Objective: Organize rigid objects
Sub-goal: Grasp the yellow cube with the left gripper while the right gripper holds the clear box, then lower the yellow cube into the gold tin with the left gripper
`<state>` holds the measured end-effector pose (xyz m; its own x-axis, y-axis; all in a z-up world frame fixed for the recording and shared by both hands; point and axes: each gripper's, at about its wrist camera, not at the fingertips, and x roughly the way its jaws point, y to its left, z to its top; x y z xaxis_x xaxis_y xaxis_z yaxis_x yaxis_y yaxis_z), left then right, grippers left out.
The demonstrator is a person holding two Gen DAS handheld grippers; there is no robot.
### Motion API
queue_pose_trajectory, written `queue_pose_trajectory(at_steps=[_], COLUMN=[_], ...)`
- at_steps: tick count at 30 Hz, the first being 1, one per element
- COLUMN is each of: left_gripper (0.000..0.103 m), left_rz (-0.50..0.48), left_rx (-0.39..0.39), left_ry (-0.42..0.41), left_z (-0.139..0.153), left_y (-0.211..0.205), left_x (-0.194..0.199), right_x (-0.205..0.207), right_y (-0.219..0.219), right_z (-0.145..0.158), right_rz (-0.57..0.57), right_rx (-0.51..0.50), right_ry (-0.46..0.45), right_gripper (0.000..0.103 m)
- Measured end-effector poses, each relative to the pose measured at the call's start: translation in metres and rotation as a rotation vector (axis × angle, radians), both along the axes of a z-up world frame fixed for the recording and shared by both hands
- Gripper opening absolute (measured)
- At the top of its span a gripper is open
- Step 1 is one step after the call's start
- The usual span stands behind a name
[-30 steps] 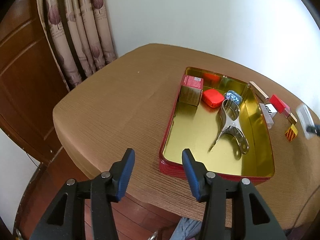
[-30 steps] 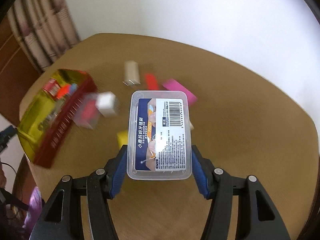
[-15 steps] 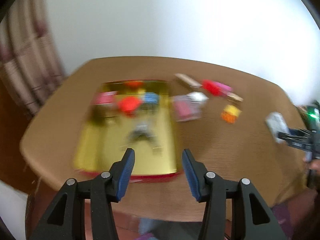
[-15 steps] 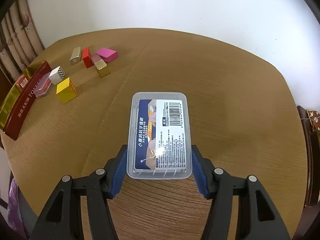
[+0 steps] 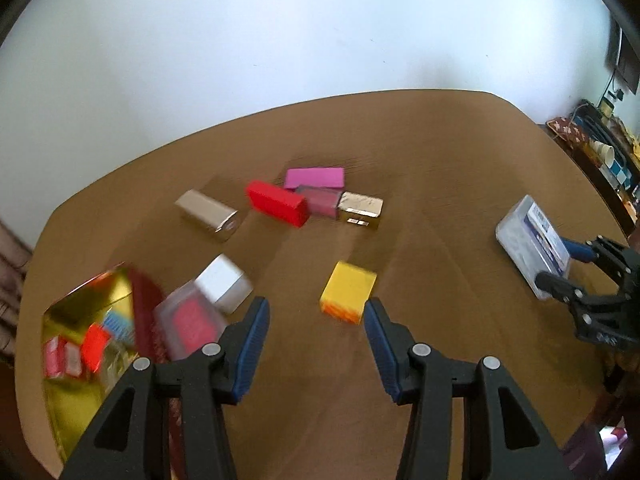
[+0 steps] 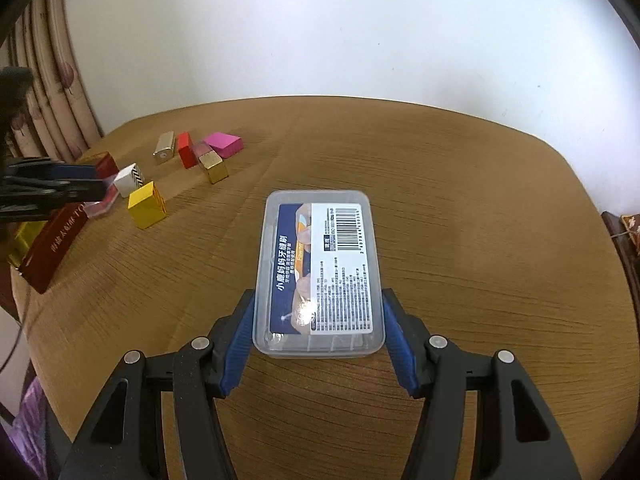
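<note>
My right gripper (image 6: 318, 332) is shut on a clear plastic box (image 6: 320, 272) with a blue and white label, held low over the brown table. The left wrist view shows that box (image 5: 532, 240) at the far right. My left gripper (image 5: 316, 340) is open with nothing between its fingers, just in front of a yellow box (image 5: 348, 292). Beside it lie a white box (image 5: 224, 284) and a clear case with a pink inside (image 5: 188, 320). At the left stands a red tin with a gold inside (image 5: 76, 304), holding several small items.
Farther back lie a silver box (image 5: 206, 216), a red box (image 5: 276, 202), a magenta box (image 5: 316, 178), a pink translucent piece (image 5: 320, 200) and a gold box (image 5: 360, 208). A curtain (image 6: 52, 100) hangs behind the table's left end. Cluttered furniture (image 5: 600, 152) stands to the right.
My left gripper swung right from over the tin to the loose boxes. My right gripper carried the clear box right, away from the tin, and lower over the table.
</note>
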<state>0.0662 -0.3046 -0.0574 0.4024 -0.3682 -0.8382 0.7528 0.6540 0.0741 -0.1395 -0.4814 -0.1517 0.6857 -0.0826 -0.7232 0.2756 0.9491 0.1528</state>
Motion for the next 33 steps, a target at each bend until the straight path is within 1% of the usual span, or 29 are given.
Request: queue_pose_trajectory(at_steps=[3,6,10,14,17,18,19,20,22,25,29,30,32,33], left_gripper=[0.050,0.050,0.050,0.050,0.050,0.045,0.036,0.030,0.030,0.030,0.030,0.030,0.030,0.030], left_rz=[-0.034,-0.072,-0.116,-0.118,-0.096,-0.092,-0.086,-0.074,-0.056,-0.022,0.033,0.040,0.069,0.081], left_rx=[-0.008,-0.016,0.013,0.050,0.051,0.039,0.023,0.016,-0.014,-0.072,-0.136,-0.146,-0.173,-0.177], left_ry=[0.071,0.102,0.115,0.141,0.165,0.169,0.159,0.153,0.157,0.140,0.181,0.185,0.192,0.191], left_z=[-0.010,-0.014,-0.022,-0.035,-0.045,-0.046,-0.046,-0.045,-0.042,-0.032,-0.015,-0.010,0.003,0.008], left_y=[-0.009,-0.016,-0.026,-0.032,-0.031,-0.030,-0.029,-0.027,-0.022,-0.009,0.017,0.022,0.044,0.051], left_x=[0.009,0.011,0.013,0.019,0.024,0.023,0.022,0.020,0.016,-0.001,-0.030,-0.035,-0.050,-0.051], right_x=[-0.002,-0.004,-0.004,-0.002,-0.002,-0.001,-0.002,-0.002,0.000,0.005,0.005,0.005,0.006,0.005], right_y=[-0.004,-0.004,-0.005,-0.005,-0.004,-0.004,-0.004,-0.004,-0.003,-0.003,-0.002,-0.001,-0.001,-0.001], right_z=[-0.002,-0.003,-0.004,-0.007,-0.008,-0.009,-0.009,-0.009,-0.010,-0.013,-0.014,-0.014,-0.014,-0.014], right_rz=[0.001,0.001,0.001,0.002,0.001,0.002,0.001,0.001,0.000,0.007,0.005,0.005,0.005,0.003], right_rx=[0.035,0.047,0.062,0.075,0.080,0.081,0.083,0.083,0.082,0.086,0.085,0.082,0.081,0.080], right_ry=[-0.015,-0.023,-0.025,-0.025,-0.022,-0.021,-0.021,-0.020,-0.012,0.006,0.008,0.009,0.010,0.010], right_gripper=[0.057,0.057,0.057,0.057,0.058,0.058,0.058,0.058,0.058,0.059,0.059,0.059,0.059,0.059])
